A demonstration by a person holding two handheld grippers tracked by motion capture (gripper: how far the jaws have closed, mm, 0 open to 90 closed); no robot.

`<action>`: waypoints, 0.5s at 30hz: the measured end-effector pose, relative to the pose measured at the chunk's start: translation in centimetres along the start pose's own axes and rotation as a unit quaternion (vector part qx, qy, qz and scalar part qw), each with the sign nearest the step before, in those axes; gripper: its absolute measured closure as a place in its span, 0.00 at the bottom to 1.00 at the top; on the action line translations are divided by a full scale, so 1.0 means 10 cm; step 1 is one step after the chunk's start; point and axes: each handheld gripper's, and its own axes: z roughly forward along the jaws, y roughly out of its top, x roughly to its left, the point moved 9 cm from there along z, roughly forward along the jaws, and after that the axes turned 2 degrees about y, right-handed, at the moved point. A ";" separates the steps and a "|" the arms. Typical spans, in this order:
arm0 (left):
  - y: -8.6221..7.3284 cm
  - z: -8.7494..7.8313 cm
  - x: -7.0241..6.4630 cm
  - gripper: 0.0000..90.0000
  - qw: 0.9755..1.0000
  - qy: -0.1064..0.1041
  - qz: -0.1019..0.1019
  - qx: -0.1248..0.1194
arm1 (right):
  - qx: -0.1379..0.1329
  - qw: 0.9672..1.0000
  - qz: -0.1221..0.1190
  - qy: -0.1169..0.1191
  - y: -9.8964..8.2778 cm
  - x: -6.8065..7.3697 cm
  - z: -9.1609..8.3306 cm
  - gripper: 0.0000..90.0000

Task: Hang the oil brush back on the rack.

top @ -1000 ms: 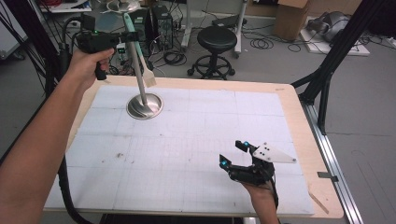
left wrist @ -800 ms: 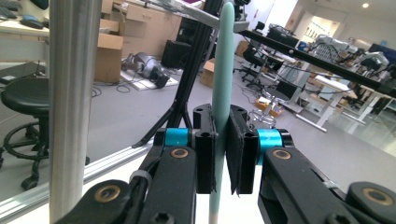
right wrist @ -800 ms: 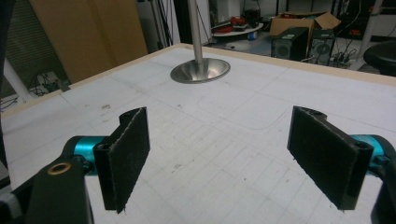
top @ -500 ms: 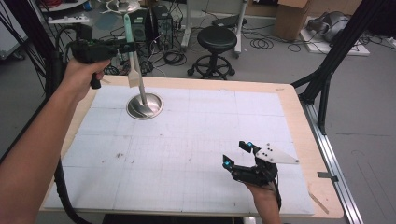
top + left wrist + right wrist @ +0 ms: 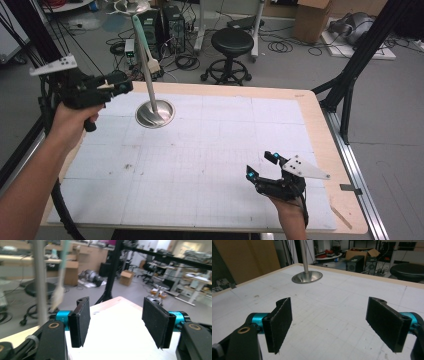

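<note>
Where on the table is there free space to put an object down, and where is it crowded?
Most of the white table top is bare: the whole middle between the metal stand and the right gripper, and the far right part up to the wooden edge. It is tighter at the far left corner, where the stand sits beside the open left gripper.

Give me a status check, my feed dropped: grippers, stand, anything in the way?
Left gripper jaws just opening, nothing between them, beside the stand. Right gripper open, empty, low over the table. Spatula hangs on the stand. Nothing in the way.
</note>
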 end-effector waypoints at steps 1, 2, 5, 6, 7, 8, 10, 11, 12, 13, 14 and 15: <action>-0.04 -0.02 -0.04 0.43 1.000 -0.003 0.001 -0.003 | 0.000 1.000 -0.004 -0.003 -0.01 -0.02 0.00 0.22; -0.12 -0.04 -0.10 0.41 1.000 -0.009 0.000 -0.009 | 0.002 1.000 -0.005 -0.007 -0.01 -0.04 -0.01 0.22; -0.30 -0.11 -0.23 0.36 1.000 -0.021 0.003 -0.021 | 0.009 1.000 -0.009 -0.015 -0.05 -0.07 -0.01 0.22; -0.39 -0.13 -0.26 0.34 0.999 -0.024 0.005 -0.023 | 0.011 1.000 -0.008 -0.015 -0.06 -0.07 -0.01 0.22; -0.48 -0.15 -0.29 0.32 0.999 -0.024 0.003 -0.021 | 0.014 1.000 -0.008 -0.016 -0.07 -0.07 -0.01 0.22; -0.57 -0.16 -0.31 0.29 1.000 -0.019 0.005 -0.018 | 0.015 1.000 -0.013 -0.017 -0.08 -0.07 -0.01 0.22; -0.76 -0.20 -0.33 0.22 1.000 -0.009 0.006 -0.015 | 0.020 1.000 -0.014 -0.017 -0.10 -0.07 0.00 0.22; -0.81 -0.22 -0.34 0.20 1.000 -0.010 0.008 -0.017 | 0.024 0.999 -0.015 -0.017 -0.12 -0.07 0.00 0.22; -0.90 -0.25 -0.35 0.20 1.000 -0.004 0.010 -0.016 | 0.025 0.999 -0.016 -0.016 -0.13 -0.06 0.00 0.22; -0.95 -0.26 -0.36 0.20 1.000 0.001 0.012 -0.015 | 0.029 0.999 -0.017 -0.017 -0.15 -0.07 0.00 0.22; -1.03 -0.28 -0.38 0.20 1.000 0.007 0.017 -0.014 | 0.031 0.999 -0.013 -0.017 -0.17 -0.07 0.00 0.22; -1.06 -0.29 -0.39 0.20 1.000 0.010 0.017 -0.014 | 0.033 0.999 -0.016 -0.017 -0.19 -0.08 -0.01 0.22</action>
